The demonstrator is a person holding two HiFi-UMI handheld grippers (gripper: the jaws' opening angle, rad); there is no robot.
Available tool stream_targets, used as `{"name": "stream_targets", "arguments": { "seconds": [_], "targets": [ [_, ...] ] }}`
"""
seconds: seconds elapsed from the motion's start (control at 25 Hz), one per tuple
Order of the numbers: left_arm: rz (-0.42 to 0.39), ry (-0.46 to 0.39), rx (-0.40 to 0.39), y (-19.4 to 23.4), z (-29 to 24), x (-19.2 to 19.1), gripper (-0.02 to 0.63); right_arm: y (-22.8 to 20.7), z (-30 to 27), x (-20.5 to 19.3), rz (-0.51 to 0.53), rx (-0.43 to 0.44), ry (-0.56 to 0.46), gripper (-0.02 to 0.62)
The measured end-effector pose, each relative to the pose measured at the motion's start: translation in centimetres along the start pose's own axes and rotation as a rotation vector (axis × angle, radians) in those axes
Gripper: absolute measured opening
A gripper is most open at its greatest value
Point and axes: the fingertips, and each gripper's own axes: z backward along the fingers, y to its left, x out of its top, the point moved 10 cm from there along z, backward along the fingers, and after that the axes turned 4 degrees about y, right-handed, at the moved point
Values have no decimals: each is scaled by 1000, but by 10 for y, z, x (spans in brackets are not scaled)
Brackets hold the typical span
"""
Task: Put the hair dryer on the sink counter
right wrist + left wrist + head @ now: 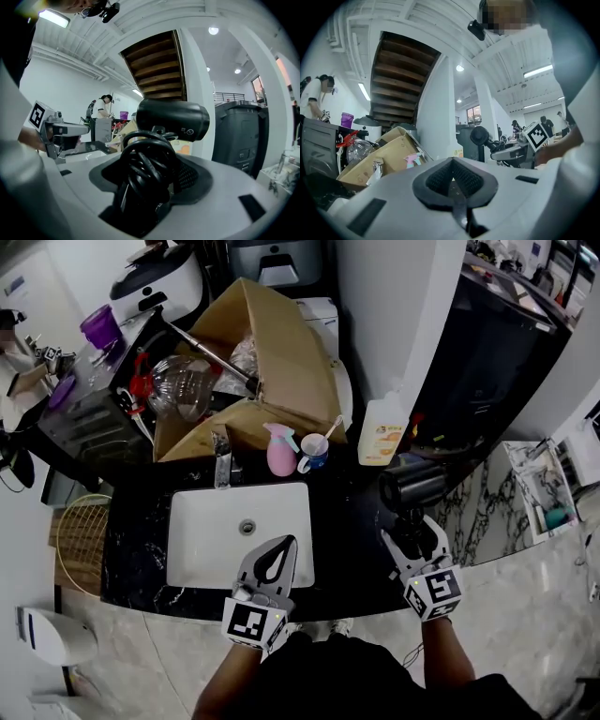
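The black hair dryer (412,486) hangs above the right end of the black marble sink counter (349,542), barrel lying sideways. My right gripper (411,532) is shut on its handle, where the black cord is coiled. In the right gripper view the dryer (172,119) stands up out of my right gripper (151,174), and the cord loops fill the gap between the jaws. My left gripper (281,551) hovers over the front rim of the white basin (211,526), shut and holding nothing. In the left gripper view its tips (452,180) meet, with the dryer (480,136) off to the right.
Behind the basin stand a faucet (222,467), a pink spray bottle (280,452), a cup with a toothbrush (314,453) and a white bottle (382,432). A big cardboard box (281,352) leans at the back. A dark cabinet (492,362) bounds the right side.
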Motion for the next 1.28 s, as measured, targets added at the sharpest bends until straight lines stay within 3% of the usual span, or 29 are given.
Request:
{"name": "stream_targets", "arguments": {
  "seconds": [0.2,0.88,1.12,1.28],
  "targets": [
    [33,11,4,16,-5,-5,-3,3,-17,-9,17,9,76,278],
    [53,84,-21,28,-6,-32,-3,22,-72,-88,-80,34,467,275],
    [-5,102,-15,28,-9,-34,-2,25,-83,-109,-90,53,597,275],
    [1,125,-22,28,-12,-38,-3,26,-84,-119,-108,50,662,275]
  ]
}}
